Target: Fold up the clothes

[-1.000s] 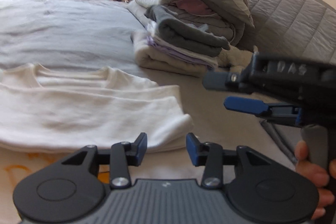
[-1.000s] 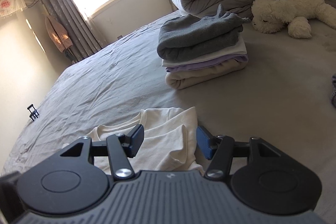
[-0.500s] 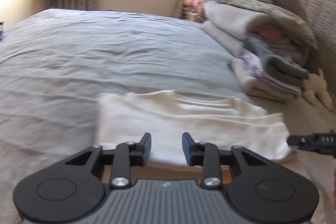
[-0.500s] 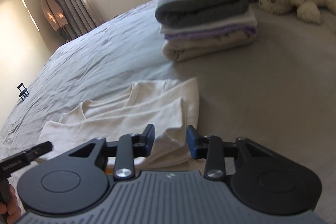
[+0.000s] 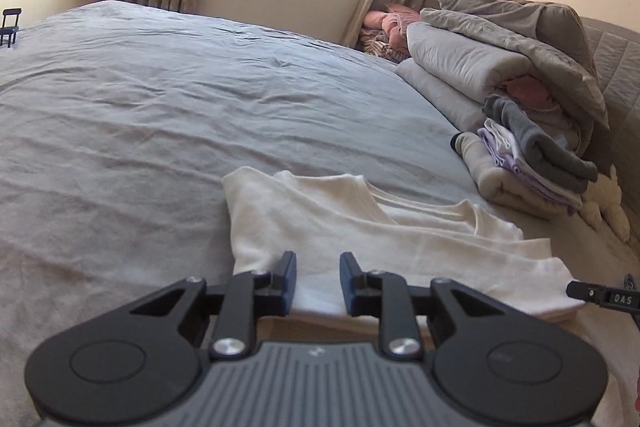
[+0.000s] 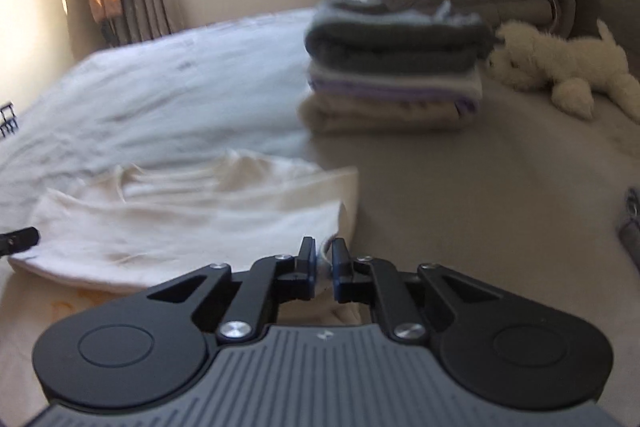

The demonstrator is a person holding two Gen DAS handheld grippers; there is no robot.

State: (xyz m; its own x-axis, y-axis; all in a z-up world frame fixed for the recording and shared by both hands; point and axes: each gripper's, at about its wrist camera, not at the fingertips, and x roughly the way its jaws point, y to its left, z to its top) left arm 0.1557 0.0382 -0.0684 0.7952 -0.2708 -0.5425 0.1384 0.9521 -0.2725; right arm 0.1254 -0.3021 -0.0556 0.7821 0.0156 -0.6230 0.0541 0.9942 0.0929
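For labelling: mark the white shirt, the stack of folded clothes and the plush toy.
white shirt (image 5: 360,227), left wrist view, middle of the cloth.
stack of folded clothes (image 6: 392,75), right wrist view, front fold.
plush toy (image 6: 560,63), right wrist view, its body.

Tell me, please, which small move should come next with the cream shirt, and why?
Probably finish closing the left gripper on the cream shirt. Its jaws have been closing with the near hem between them but still show a gap, while the right gripper already pinches the other corner.
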